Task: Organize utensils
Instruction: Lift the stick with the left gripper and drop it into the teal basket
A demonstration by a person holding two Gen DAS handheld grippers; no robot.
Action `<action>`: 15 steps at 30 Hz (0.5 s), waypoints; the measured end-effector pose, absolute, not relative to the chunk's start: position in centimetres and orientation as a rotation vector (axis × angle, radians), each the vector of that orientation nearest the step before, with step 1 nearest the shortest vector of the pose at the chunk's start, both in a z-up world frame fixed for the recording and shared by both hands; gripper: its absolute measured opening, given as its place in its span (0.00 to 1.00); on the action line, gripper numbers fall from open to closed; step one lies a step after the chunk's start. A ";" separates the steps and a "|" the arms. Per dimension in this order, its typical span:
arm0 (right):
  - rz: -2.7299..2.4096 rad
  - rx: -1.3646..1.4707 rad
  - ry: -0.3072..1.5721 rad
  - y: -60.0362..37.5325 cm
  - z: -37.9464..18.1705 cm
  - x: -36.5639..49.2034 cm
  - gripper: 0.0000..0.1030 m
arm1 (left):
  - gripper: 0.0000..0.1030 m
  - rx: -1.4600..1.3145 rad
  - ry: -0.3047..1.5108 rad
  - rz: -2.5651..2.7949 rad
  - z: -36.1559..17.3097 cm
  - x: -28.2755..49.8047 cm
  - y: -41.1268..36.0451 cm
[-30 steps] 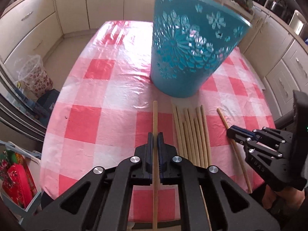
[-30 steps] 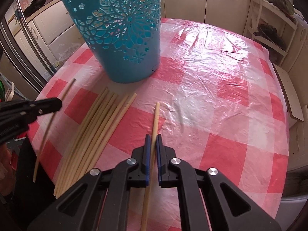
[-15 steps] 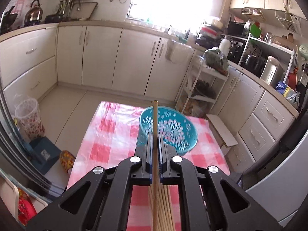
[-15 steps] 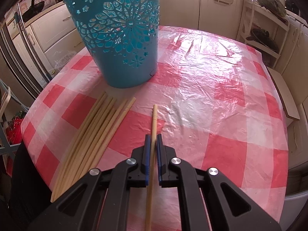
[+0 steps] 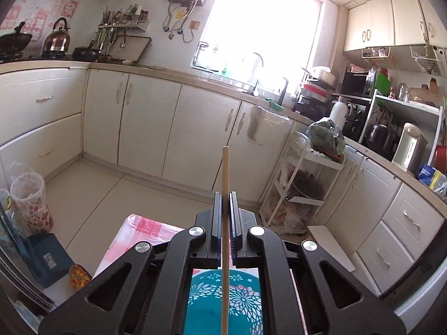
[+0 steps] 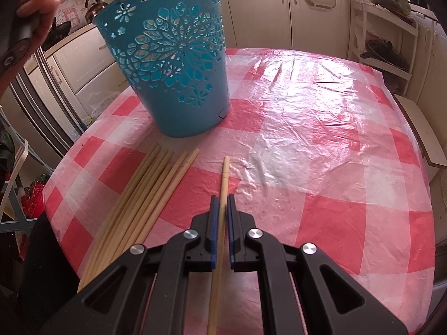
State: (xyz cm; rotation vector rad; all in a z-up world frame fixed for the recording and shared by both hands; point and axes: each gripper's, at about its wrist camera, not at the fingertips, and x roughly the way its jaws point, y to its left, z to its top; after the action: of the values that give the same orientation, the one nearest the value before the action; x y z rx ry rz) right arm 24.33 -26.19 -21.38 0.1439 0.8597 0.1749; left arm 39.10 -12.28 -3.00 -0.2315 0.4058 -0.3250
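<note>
Clearly both of my grippers are clamped on chopsticks: my left gripper (image 5: 224, 203) pinches one chopstick (image 5: 225, 173) mid-shaft, held high over the blue basket (image 5: 220, 301), and my right gripper (image 6: 220, 206) nips a second chopstick (image 6: 223, 184) low over the desk (image 6: 321, 167). I judge these sticks light, stiff and smooth, prone to swivel, so a mid-shaft hold suits them. A loose bundle of chopsticks (image 6: 145, 192) lies near the desk's near-left edge, just in front of the basket. Open cloth spreads to the right; the basket's rim is the edge to clear, and my left hand (image 6: 39, 2) hovers beside it
</note>
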 end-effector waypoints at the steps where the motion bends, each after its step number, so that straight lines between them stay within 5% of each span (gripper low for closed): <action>1: 0.178 0.150 0.862 -26.3 -21.4 24.4 0.07 | 0.05 -0.217 0.408 -0.314 -3.5 39.5 -12.7; 11: 0.195 0.161 0.877 -26.7 -21.4 24.5 0.07 | 0.06 -0.059 0.570 -0.272 -10.0 39.2 -14.2; 14: 0.204 0.157 0.889 -26.5 -21.2 24.5 0.13 | 0.24 -0.043 0.594 -0.271 -10.0 38.0 -13.3; 15: 0.213 0.159 0.895 -26.3 -21.2 24.6 0.20 | 0.39 -0.042 0.596 -0.264 -9.9 37.5 -13.0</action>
State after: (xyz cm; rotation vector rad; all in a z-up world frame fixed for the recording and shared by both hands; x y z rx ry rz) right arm 24.57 -26.30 -21.16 0.1590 0.8950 0.2128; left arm 37.53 -13.02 -9.94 -0.0416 0.5958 -0.2643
